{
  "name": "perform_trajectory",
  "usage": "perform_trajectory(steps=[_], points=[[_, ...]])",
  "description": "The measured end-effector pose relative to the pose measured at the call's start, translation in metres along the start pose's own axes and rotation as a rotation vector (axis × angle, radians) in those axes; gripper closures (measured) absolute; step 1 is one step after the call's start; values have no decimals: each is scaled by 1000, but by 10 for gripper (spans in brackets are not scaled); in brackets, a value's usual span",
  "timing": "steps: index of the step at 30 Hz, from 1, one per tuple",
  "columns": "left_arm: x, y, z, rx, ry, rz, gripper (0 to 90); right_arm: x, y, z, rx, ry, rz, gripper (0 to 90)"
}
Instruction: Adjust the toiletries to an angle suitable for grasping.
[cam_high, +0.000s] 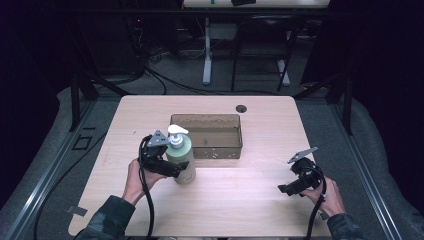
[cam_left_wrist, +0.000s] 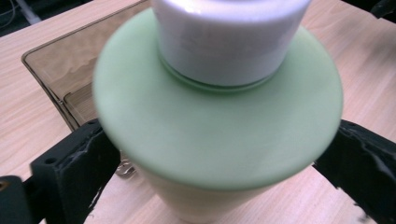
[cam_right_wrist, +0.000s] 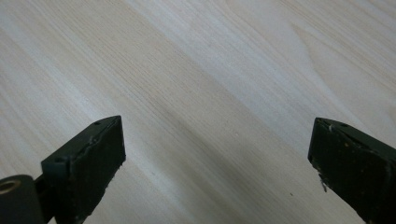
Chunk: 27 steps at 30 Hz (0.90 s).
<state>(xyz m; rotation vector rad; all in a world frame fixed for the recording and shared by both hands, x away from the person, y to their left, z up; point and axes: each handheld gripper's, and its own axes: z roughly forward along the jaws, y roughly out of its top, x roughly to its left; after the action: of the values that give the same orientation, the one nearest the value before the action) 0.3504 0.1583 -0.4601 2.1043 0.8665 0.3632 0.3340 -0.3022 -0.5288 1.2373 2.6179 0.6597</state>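
Observation:
A pale green soap bottle (cam_high: 183, 159) with a white pump top stands upright on the wooden table (cam_high: 240, 200), just in front of a brown see-through bin (cam_high: 206, 118). My left gripper (cam_high: 181, 167) reaches in from the bottle's left, a jaw on either side of its body. In the left gripper view the bottle (cam_left_wrist: 215, 130) sits between the widely spread jaws, and its shoulder hides any contact. My right gripper (cam_high: 286, 189) hovers open over bare wood at the front right, nothing between its jaws (cam_right_wrist: 217, 140).
The bin's corner (cam_left_wrist: 46, 60) lies behind the bottle. A small round hole (cam_high: 241, 108) sits near the table's far edge. Dark floor, cables and desk legs (cam_high: 206, 50) lie beyond the table.

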Motion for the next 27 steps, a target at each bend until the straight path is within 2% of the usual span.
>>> perform_trajectory(steps=[1,3,4,6,7,8,9,11,12,14,18,24,27], points=[[2,1,-2,2,-18,-2,1,0,0,0,0,4,0,37],[4,2,-4,-1,-14,-2,0,0,0,0,0,0,-3,37],[7,5,-6,7,-47,3,0,0,0,-1,-3,2,1,37],[7,6,-7,5,-45,11,0,0,0,-1,-7,4,-2,37],[8,9,-9,14,-64,19,0,-1,0,-2,-7,4,-2,37],[8,9,-9,14,-64,19,0,-1,0,-2,-7,4,-2,37],[8,11,-11,13,-58,30,0,-1,0,-2,-7,0,1,37],[8,15,-14,29,-77,50,0,0,0,-3,-7,-1,2,37],[8,17,-16,39,-68,64,0,-1,-1,-3,-8,-1,2,37],[8,22,-20,54,-88,85,0,-1,0,-2,-8,0,1,38],[11,33,-29,58,-88,117,0,0,0,-2,-9,5,2,38],[14,56,-40,86,-81,180,2,0,0,-2,-10,4,1,38],[13,69,-42,111,-78,224,43,0,0,-3,-12,12,5,38]])
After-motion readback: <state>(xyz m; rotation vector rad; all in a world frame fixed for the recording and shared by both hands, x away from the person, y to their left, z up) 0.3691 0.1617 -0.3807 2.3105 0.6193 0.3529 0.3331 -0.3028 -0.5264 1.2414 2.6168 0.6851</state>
